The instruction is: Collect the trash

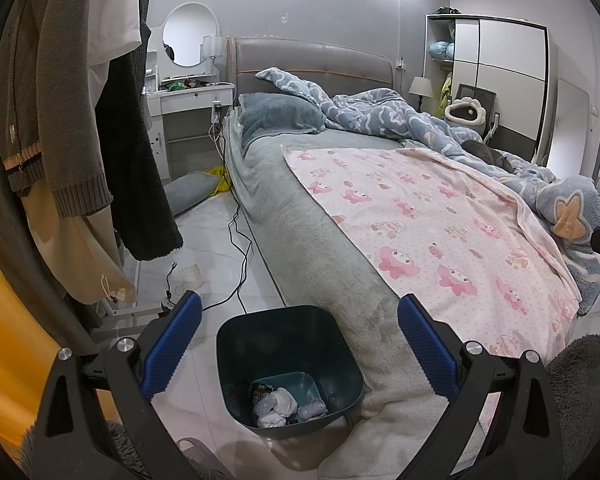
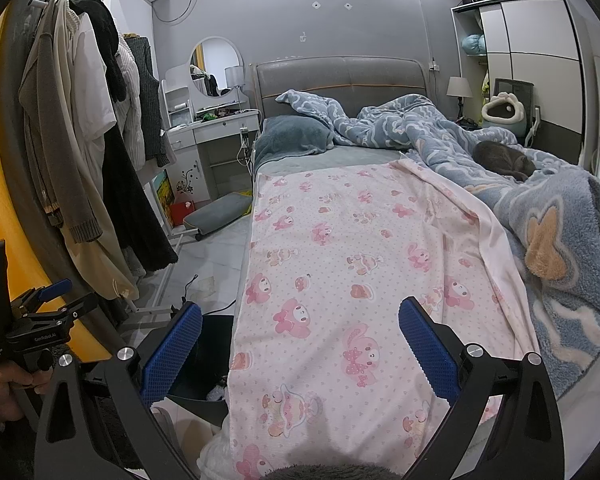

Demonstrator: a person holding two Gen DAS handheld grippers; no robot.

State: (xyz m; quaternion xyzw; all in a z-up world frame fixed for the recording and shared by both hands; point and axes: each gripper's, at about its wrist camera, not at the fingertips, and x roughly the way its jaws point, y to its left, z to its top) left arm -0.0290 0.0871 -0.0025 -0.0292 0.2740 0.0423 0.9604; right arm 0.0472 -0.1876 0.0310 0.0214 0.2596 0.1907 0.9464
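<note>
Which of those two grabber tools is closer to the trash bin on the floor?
The left gripper is closer, open right above the bin. The right gripper is open over the pink sheet, with the bin off to its left.

Our left gripper (image 1: 299, 350) and right gripper (image 2: 300, 350) look alike — black angular frames, silver round screws, blue dimpled pads (image 1: 172, 346). The left one's side carries small white lettering — our bare-skinned left hand (image 2: 4, 390) shows beside it.

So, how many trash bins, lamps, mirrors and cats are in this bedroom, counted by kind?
Trash bin: 1
Lamps: 2
Round mirror: 1
Grey cat: 1
Total: 5
</note>
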